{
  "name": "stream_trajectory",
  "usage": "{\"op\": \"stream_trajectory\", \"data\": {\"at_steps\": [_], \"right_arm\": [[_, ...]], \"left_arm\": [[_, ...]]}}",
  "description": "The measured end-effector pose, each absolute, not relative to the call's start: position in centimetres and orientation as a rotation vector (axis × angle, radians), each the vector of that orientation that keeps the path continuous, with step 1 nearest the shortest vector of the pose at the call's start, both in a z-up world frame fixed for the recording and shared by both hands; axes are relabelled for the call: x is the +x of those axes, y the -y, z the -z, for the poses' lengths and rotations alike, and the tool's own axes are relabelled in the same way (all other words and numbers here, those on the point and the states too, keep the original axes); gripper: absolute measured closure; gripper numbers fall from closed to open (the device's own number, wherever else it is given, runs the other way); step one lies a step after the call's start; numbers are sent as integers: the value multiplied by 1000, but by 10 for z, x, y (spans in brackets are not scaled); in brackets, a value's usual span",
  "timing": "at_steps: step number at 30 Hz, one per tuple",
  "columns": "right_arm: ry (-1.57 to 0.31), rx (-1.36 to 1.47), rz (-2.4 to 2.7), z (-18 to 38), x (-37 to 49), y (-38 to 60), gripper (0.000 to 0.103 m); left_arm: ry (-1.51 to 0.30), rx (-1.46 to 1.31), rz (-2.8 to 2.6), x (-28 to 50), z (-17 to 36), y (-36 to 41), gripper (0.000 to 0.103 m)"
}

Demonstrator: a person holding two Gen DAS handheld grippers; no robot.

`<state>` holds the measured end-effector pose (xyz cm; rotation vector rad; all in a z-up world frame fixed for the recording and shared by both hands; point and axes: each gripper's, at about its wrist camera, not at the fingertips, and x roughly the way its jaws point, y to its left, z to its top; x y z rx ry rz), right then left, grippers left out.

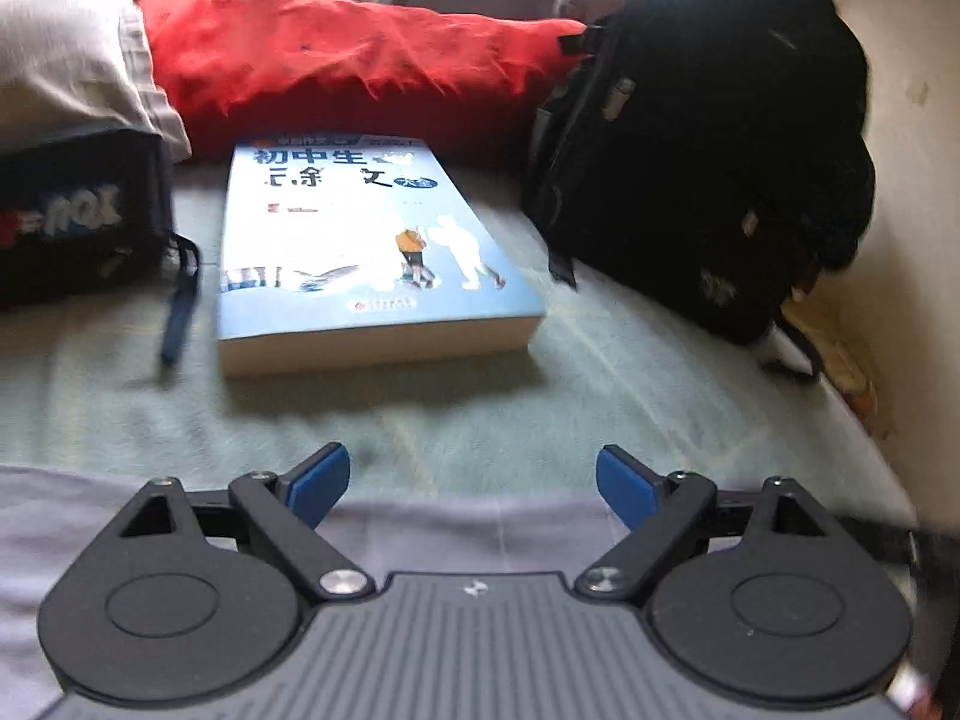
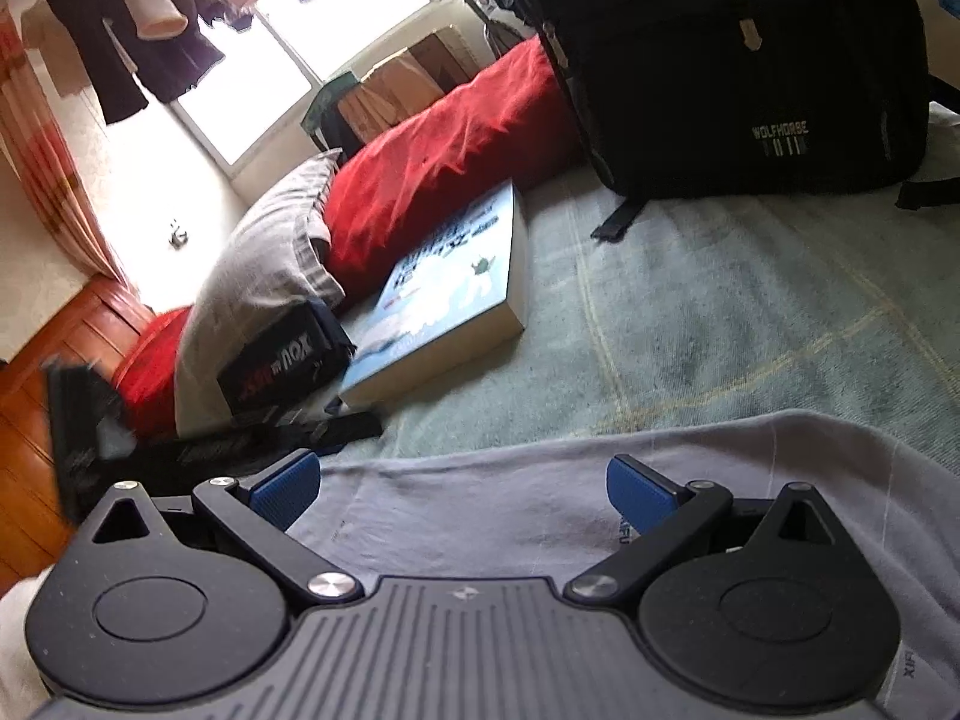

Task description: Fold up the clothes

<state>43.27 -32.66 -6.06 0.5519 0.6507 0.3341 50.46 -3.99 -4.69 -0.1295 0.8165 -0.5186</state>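
1. Garment, grey point(image 2: 540, 510), lies flat on the pale green bed cover point(image 2: 720, 312), at the near edge of the bed. In both wrist views it sits directly under and just ahead of the fingers.
2. Far edge of the cloth runs across both views, side to side, so the long axis seems crosswise to both grippers. Blur softens that edge in the left view, and what kind of garment it is cannot be told.
3. Left gripper point(image 1: 474, 483): jaws spread wide, blue pads point(image 1: 321, 483) clear of the fabric, nothing between them. It hangs over the garment's far edge point(image 1: 480, 516), pointing down toward it.
4. Right gripper point(image 2: 462, 489): jaws likewise spread wide, nothing clamped. More cloth shows ahead of it than ahead of the left.
5. Judgement: neither hand is clearly nearer; both hover over the cloth, so a two-handed pinch of the far edge looks like the coming move.
6. Clutter beyond the cloth: blue book point(image 1: 366, 252), black backpack point(image 1: 708, 138), red pillow point(image 1: 360, 60), dark pouch point(image 1: 72, 216). All well apart from the garment, though the book lies straight ahead.
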Motion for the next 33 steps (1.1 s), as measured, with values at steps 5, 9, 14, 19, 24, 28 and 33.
{"op": "stream_trajectory", "data": {"at_steps": [5, 9, 14, 19, 24, 28, 33], "right_arm": [[-645, 568, -300, 60, 432, 332, 0], [-655, 564, -301, 62, 433, 331, 0], [-664, 519, -293, 63, 434, 325, 0], [-664, 534, -313, 57, 431, 327, 0], [-645, 542, -328, 22, 409, 342, 0], [-729, 372, -255, 12, 393, 343, 0], [-903, 238, -197, 51, 400, 329, 0]], "left_arm": [[-888, 40, 570, 469, 58, 52, 13], [-868, 164, 494, 470, 81, 75, 6], [-873, 92, 420, 502, 81, 85, 2], [-882, 112, 384, 482, 51, 73, 10], [-870, 131, 340, 446, 30, 27, 8], [-851, 163, 230, 443, 46, -12, 8], [-884, 62, 209, 456, 78, -41, 5]]}}
